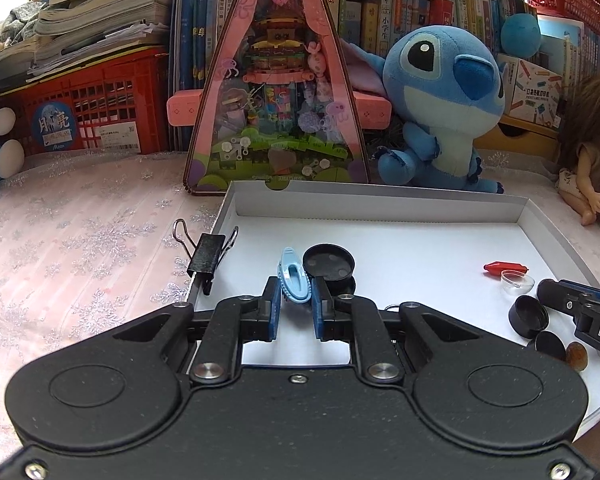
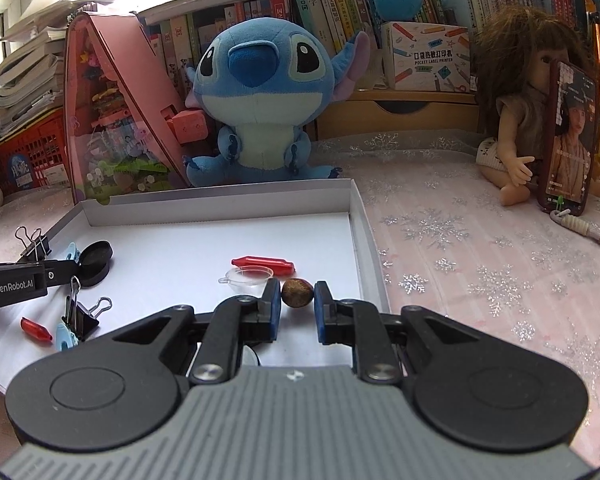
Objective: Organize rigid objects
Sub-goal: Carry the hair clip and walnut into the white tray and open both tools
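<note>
While your left gripper (image 1: 296, 294) hangs over the shallow white cardboard tray (image 1: 380, 208), its blue pads are pinched on a light blue plastic clip (image 1: 294, 280), held just in front of a round black lid (image 1: 328, 262) that lies on the tray floor. Your right gripper (image 2: 297, 298) has its pads nearly together with a brown round nut (image 2: 297, 293) sitting between them near the tray's right wall; can't tell if they actually press it. Just behind the nut you've got a small clear plastic dish (image 2: 250, 277) and a red plastic capsule (image 2: 262, 264). A black binder clip (image 1: 207, 258) sits on the tray's left rim.
</note>
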Available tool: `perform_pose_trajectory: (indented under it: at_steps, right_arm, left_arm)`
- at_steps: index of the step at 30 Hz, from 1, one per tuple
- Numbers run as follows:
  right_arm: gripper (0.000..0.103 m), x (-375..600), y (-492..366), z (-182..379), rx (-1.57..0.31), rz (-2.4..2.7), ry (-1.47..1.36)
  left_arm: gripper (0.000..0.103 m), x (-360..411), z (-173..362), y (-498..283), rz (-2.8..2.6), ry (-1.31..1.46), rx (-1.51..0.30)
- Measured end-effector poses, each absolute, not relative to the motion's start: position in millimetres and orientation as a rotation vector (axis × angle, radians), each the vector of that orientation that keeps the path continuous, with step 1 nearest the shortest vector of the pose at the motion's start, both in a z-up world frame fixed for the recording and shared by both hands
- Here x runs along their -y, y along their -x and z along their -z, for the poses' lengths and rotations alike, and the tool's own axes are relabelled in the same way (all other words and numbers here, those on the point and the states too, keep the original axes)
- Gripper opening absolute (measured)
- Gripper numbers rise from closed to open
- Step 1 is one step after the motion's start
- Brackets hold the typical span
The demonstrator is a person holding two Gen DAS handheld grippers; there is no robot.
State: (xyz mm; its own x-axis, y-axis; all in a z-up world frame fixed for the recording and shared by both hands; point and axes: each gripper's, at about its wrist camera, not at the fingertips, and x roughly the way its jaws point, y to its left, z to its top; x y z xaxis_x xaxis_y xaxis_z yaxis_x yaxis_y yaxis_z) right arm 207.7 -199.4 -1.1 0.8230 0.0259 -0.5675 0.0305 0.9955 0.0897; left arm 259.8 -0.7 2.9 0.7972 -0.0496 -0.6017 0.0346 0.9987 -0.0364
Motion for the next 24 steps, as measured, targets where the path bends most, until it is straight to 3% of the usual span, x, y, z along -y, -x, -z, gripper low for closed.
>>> perform_pose_trajectory:
  at_steps: [20,24]
  right_arm:
    - [0.022,199.6,-208.5,2.1,-0.605,0.003,-0.088]
    - [0.027,199.5,-206.5,-0.7,-0.594,0.006,-0.089]
  left_arm:
    - [0.015,2.4,-2.1,-259.6,0.046,0.021,-0.642]
    - [0.020,1.3,-2.5,-258.4,0.045,0.023,-0.642]
